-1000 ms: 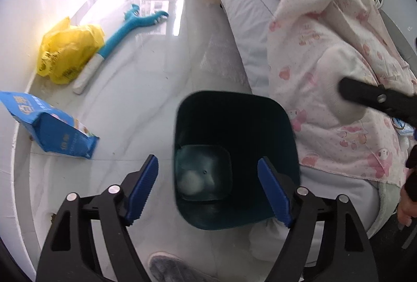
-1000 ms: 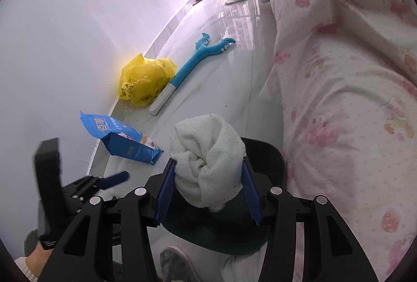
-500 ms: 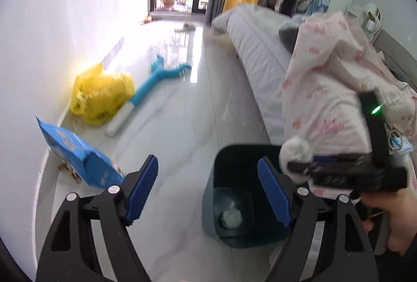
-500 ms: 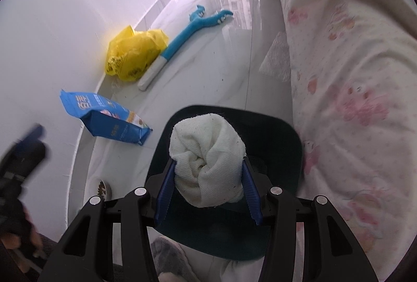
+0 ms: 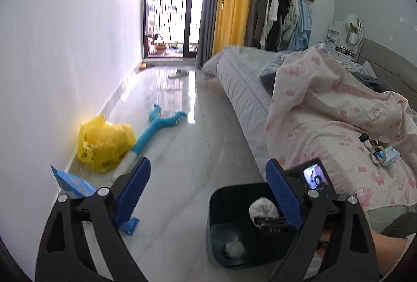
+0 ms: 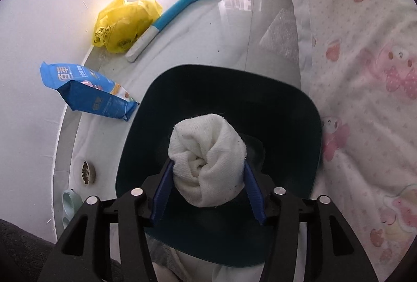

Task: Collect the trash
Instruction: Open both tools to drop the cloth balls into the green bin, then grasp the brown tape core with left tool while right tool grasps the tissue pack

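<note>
The glossy white floor [image 6: 198, 42] carries a dark bin [image 6: 182, 89], blue packet [image 6: 88, 96], yellow bag [image 6: 125, 23] and blue-handled brush [image 6: 179, 8].

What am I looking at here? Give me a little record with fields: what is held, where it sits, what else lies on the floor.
Held: rolled white cloth between the right tongs, whose jaws are opening
Position: above the dark bin
Bin contents: a crumpled white wad
Left tongs: open, empty
Floor: yellow bag, blue packet, blue-handled tool
</note>
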A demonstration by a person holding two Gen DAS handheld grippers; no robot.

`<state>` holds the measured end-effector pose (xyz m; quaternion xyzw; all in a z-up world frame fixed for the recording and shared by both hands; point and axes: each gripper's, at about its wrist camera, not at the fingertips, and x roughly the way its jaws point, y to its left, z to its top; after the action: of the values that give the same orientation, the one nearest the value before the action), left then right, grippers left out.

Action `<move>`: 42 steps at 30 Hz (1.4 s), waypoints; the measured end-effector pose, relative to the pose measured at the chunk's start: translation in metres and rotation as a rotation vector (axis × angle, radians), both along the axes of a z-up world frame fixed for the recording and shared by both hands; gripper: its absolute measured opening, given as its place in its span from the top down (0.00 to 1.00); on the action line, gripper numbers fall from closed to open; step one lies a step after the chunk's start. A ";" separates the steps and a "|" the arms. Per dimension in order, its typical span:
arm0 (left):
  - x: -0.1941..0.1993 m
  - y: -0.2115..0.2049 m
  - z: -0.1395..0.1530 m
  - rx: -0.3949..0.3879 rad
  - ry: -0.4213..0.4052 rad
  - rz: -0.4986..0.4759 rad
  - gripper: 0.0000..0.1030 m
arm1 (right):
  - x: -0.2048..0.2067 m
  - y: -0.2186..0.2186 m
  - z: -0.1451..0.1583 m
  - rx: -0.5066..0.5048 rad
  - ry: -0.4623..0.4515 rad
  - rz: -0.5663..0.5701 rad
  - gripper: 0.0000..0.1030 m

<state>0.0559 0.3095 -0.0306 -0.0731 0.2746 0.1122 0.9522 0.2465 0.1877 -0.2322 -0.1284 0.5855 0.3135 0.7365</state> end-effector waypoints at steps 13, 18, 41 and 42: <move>-0.001 -0.022 0.035 0.017 -0.104 -0.003 0.06 | -0.013 -0.018 0.064 0.123 -0.100 0.028 0.28; 0.003 -0.033 0.045 0.007 -0.124 -0.013 0.06 | -0.020 -0.036 0.095 0.189 -0.158 0.049 0.27; 0.055 -0.124 0.058 -0.048 -0.107 -0.126 0.06 | -0.006 -0.190 0.189 0.312 -0.407 -0.051 0.25; 0.058 -0.129 0.058 -0.049 -0.105 -0.134 0.06 | -0.004 -0.194 0.189 0.310 -0.411 -0.056 0.25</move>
<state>0.1134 0.1801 0.0269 -0.0838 0.2314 0.0377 0.9685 0.2422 -0.0064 -0.0431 -0.0589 0.3720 0.3464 0.8592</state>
